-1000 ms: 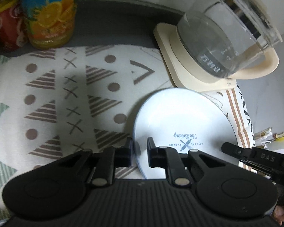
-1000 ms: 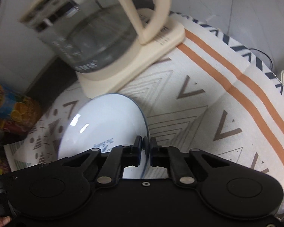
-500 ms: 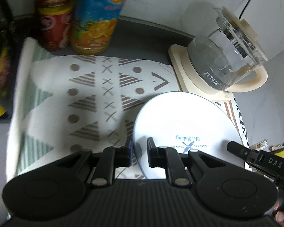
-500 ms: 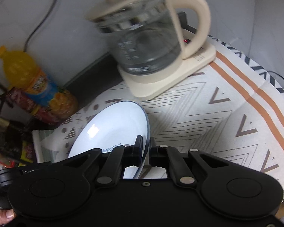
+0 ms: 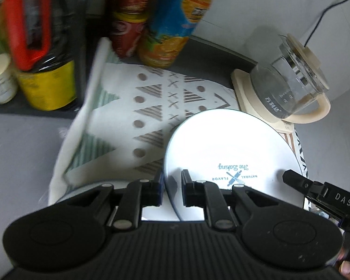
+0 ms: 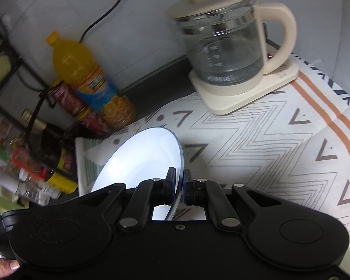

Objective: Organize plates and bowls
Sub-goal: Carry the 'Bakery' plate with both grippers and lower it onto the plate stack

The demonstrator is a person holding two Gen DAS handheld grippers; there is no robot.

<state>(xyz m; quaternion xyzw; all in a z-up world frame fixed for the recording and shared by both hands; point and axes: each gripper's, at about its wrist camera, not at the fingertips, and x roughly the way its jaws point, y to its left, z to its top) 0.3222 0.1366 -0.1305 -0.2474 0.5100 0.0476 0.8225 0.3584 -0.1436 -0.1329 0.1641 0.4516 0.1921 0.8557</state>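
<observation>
- L gripper: clamped on near rim of white plate.
- R gripper: clamped on plate's opposite rim.
- Plate tilted, held above patterned cloth, off the surface.
- Beyond: glass kettle on cream base; orange juice bottle w/ other bottles by wall.

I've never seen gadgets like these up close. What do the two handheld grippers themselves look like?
Both the left gripper and the right gripper are matte black plastic: a ribbed body, two rounded lobes with disc shapes, and angled link arms with silver pins leading to narrow black jaws. In the left wrist view, the right gripper carries white "DAS" lettering.
</observation>
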